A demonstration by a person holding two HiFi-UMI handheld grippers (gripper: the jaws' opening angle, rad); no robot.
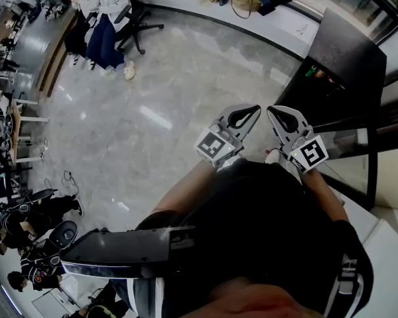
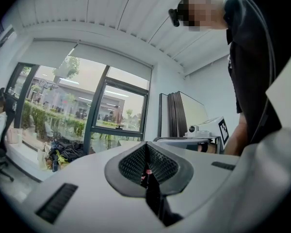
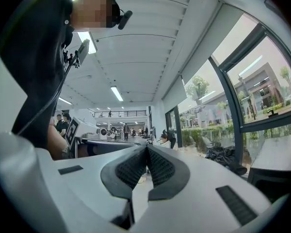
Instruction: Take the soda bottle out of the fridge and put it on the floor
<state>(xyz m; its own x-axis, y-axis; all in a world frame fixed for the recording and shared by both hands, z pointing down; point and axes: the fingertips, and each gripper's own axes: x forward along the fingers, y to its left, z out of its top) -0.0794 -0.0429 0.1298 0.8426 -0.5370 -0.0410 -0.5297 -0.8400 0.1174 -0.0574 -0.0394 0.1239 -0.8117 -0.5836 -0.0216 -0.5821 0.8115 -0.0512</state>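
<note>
Nearest in the head view is the person's dark torso, and just beyond it the left gripper [image 1: 251, 110] and the right gripper [image 1: 276, 111] are held side by side, close together and pointing level out over the pale, glossy floor [image 1: 152, 124]. Each gripper's own view shows its ribbed jaws brought together at the tips with nothing between them, so both are closed and empty. Beyond and to the right stands a dark cabinet that I take for the fridge [image 1: 348, 52]. It lies off to the right of where the jaws point, and the right gripper is the nearer of the two. Small coloured spots show on its near face, too small to read as a bottle. The soda bottle cannot be found in any view, neither at that cabinet nor on the floor in sight, so its long axis and its direction from the jaws stay unsettled. This fits a bottle inside the fridge as well as one set down on floor outside the views. Far left, people sit at a desk [image 1: 50, 42].
</note>
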